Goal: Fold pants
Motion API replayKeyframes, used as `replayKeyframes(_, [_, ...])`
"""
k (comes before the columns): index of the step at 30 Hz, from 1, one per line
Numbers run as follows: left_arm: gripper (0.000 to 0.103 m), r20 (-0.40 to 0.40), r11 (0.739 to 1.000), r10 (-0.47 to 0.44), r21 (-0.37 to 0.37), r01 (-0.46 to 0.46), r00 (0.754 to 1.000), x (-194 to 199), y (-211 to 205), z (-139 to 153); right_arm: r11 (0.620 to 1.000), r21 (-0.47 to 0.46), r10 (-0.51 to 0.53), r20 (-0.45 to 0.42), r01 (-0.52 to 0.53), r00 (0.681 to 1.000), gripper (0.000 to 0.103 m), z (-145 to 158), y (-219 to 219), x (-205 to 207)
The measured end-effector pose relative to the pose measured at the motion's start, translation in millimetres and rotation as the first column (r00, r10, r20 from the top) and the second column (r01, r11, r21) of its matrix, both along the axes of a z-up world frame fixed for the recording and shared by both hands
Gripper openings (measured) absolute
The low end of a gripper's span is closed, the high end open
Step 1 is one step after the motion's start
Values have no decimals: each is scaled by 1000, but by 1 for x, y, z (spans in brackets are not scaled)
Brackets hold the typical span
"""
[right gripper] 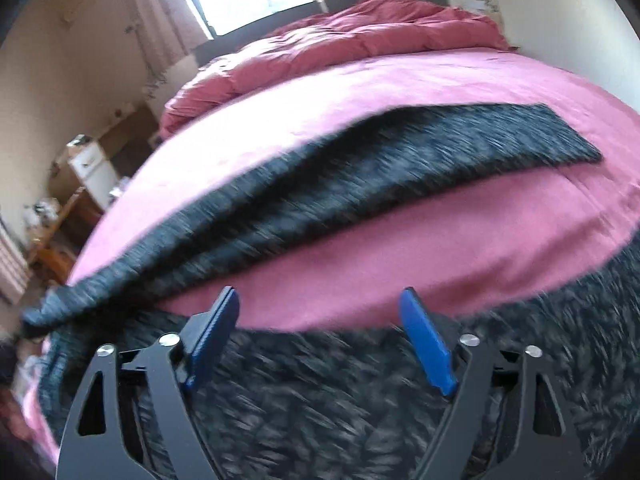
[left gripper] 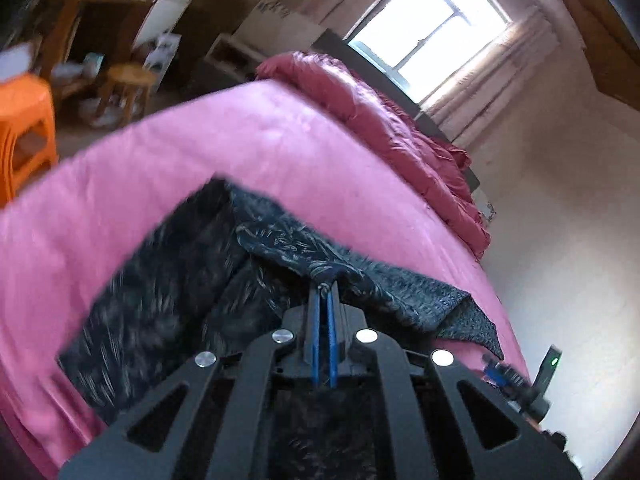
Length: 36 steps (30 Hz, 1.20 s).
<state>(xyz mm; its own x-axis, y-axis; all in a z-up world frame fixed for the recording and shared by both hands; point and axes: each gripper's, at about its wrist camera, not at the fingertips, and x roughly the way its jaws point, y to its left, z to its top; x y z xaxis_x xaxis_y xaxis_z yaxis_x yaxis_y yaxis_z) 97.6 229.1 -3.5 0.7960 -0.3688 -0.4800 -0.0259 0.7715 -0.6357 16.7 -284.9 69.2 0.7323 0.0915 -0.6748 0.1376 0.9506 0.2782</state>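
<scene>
1. The pants (left gripper: 168,280) are of dark navy cloth with a fine pale print, soft and creased, and are laid on the smooth pink sheet of the bed (left gripper: 280,140).
2. A puffy, quilted dark-red duvet (left gripper: 380,120) is bunched along the bed's far edge, below the window (left gripper: 432,28).
3. In the left wrist view, the left gripper (left gripper: 323,292) is seen pinched tight on a raised fold of the pants, its blue pads nearly touching; an orange plastic stool (left gripper: 24,132) is seen beyond the bed.
4. In the right wrist view only, one long flat leg (right gripper: 400,152) is shown stretched toward the bed's right edge, and the right gripper (right gripper: 320,312) is spread wide with nothing held, above more of the cloth at the near edge.
</scene>
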Motion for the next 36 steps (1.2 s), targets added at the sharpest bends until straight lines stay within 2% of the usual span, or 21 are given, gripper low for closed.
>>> replayKeyframes(2, [2, 5, 1000, 9, -29, -9, 1000, -2, 1, -11, 998, 55, 9, 5, -9, 1000, 74, 10, 0, 19])
replayKeyframes(3, [2, 7, 999, 11, -45, -11, 1000, -2, 2, -15, 996, 90, 12, -5, -12, 1000, 73, 16, 0, 35])
replayKeyframes(4, [2, 6, 998, 10, -55, -9, 1000, -1, 2, -19, 993, 116, 7, -17, -5, 1000, 68, 19, -1, 50])
replayKeyframes(6, [2, 8, 998, 3, -62, -2, 1000, -1, 3, -24, 988, 155, -7, -40, 13, 999, 67, 22, -2, 79])
replayKeyframes(11, [2, 20, 997, -8, -74, 9, 1000, -3, 4, -27, 942, 287, -130, -170, 175, 977, 57, -4, -17, 149])
replayKeyframes(14, [2, 30, 996, -14, -82, 16, 999, -3, 9, -26, 914, 313, -189, -237, 259, 953, 43, -19, -25, 168])
replayKeyframes(15, [2, 33, 996, -17, -89, 20, 999, -3, 12, -27, 901, 329, -207, -249, 283, 946, 35, -24, -28, 170])
replayKeyframes(17, [2, 35, 995, -18, -99, 22, 999, -1, 15, -26, 904, 325, -204, -244, 278, 948, 16, -23, -29, 170])
replayKeyframes(18, [2, 36, 994, -19, -103, 23, 999, 1, 15, -25, 914, 317, -185, -227, 252, 956, 7, -17, -28, 168])
replayKeyframes(23, [2, 89, 993, 8, -117, 2, 996, 10, 30, -1, 941, 315, -89, -135, 127, 987, 5, 33, -28, 138])
replayKeyframes(26, [2, 137, 989, 42, -148, -21, 990, 7, 44, 15, 947, 317, -28, -80, 52, 996, 5, 67, -24, 101])
replayKeyframes(28, [2, 173, 984, 68, -177, -37, 983, 0, 55, 27, 953, 301, 22, -30, -12, 999, 5, 87, -21, 63])
replayKeyframes(32, [2, 212, 972, 103, -228, -54, 972, -23, 68, 35, 952, 299, 69, 6, -68, 998, 5, 94, -15, -2])
replayKeyframes(36, [2, 158, 963, 126, -258, -82, 979, -50, 74, 13, 949, 304, 89, 1, -85, 996, 5, 69, -7, -71])
